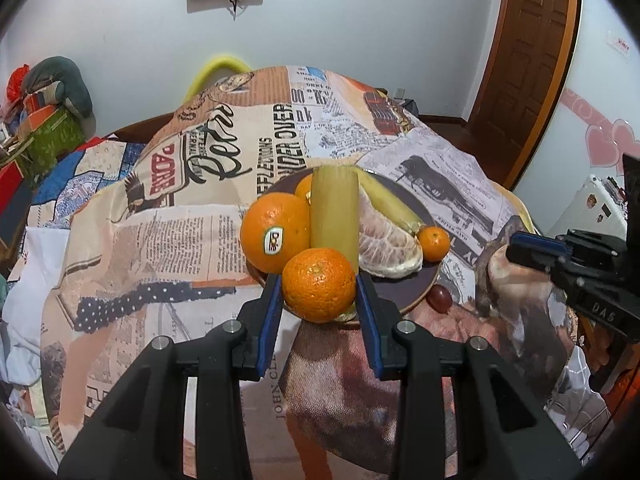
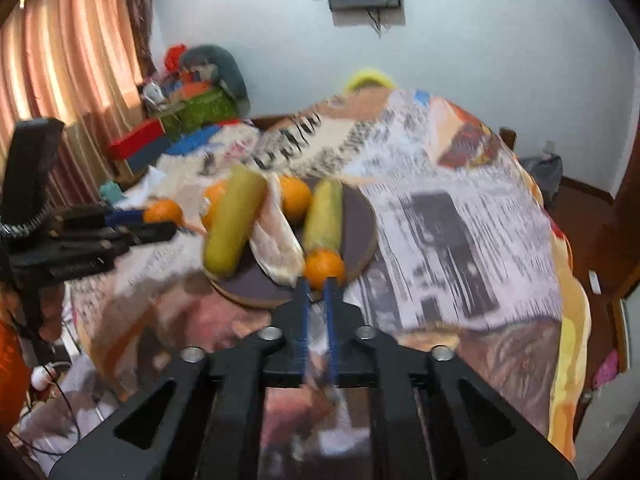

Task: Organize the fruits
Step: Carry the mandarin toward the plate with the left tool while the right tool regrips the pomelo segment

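Observation:
A dark round plate (image 1: 404, 290) on the printed cloth holds a big stickered orange (image 1: 276, 236), a yellow-green cane piece (image 1: 334, 216), a peeled pomelo piece (image 1: 386, 246), a banana (image 1: 386, 200) and a small mandarin (image 1: 434, 243). My left gripper (image 1: 318, 286) is shut on an orange (image 1: 318, 285) at the plate's near rim. A red grape (image 1: 439, 298) lies on the cloth by the plate. My right gripper (image 2: 318, 280) has its jaws nearly together just in front of the small mandarin (image 2: 324, 268) at the plate's (image 2: 360, 216) near edge; that view is blurred and nothing shows between the pads.
The table is draped in a newspaper-print cloth (image 1: 192, 216). A bed with boxes and a cushion (image 1: 52, 120) stands to the left. A wooden door (image 1: 528, 40) is at the back right. The right gripper's body (image 1: 580, 268) shows at the right edge.

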Demonstrator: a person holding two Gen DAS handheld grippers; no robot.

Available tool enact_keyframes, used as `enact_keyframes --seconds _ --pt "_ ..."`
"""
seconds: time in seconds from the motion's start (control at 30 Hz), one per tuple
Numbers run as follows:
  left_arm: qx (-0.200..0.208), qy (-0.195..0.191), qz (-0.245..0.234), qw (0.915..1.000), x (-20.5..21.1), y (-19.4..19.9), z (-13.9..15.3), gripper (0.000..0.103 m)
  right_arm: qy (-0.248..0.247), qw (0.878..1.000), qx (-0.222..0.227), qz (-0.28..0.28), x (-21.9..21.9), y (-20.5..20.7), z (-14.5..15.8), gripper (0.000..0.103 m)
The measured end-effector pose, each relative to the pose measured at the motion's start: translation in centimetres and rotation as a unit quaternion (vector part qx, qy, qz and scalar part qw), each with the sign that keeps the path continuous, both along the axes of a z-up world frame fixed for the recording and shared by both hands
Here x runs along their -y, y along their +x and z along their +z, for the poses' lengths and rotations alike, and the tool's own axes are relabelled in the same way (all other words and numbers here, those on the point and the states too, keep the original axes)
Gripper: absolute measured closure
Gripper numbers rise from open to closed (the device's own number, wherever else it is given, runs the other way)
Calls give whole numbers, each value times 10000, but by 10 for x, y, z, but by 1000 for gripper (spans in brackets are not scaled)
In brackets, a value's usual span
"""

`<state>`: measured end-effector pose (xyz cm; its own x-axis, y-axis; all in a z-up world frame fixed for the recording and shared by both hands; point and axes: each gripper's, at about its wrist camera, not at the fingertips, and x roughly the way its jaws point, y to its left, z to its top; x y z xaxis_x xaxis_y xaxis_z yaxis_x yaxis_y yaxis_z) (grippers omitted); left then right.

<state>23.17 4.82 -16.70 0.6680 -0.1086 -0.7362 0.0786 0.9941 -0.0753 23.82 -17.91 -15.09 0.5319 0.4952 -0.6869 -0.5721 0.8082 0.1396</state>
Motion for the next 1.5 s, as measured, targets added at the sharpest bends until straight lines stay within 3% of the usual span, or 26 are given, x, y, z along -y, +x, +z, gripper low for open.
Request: enact_keyframes --seconds 0.1,0.13,0.4,0.57,0.63,0.93,1.13,1.3,1.33,1.37,1.5 --pt "-44 8 -16 10000 1 -1 -5 67 55 9997 -41 -254 20 -4 -5 57" --pt "-63 5 -18 10000 1 -1 -6 67 40 9994 -24 -334 26 -5 -6 56" --pt "-150 -94 -39 9998 4 1 -14 67 55 9933 -527 -1027 63 1 -20 54" --pt "-191 -88 -59 9998 6 -1 -16 67 350 9883 -1107 -985 59 -8 -38 52" --pt "-194 -113 -60 9997 6 -2 -16 67 361 9879 -1114 -1021 55 -13 -38 46" --pt "-187 -145 -71 9997 5 -7 -17 67 543 9814 -1397 -1200 56 -21 -51 40" --pt "-169 -152 -85 9997 6 -9 -15 67 406 9824 -1262 -1312 48 -7 -53 33" --pt "-150 -138 -80 9998 6 -10 -14 67 445 9843 -1099 -1308 40 7 -53 36" --pt "-149 -130 -75 9998 6 -10 -14 67 349 9858 -1019 -1287 37 7 -53 43" --pt "-149 -129 -62 9998 5 -9 -14 67 244 9873 -922 -1269 35 6 -53 57" --pt "-129 -148 -13 9998 2 -8 -13 67 260 9895 -888 -1106 36 7 -50 59"
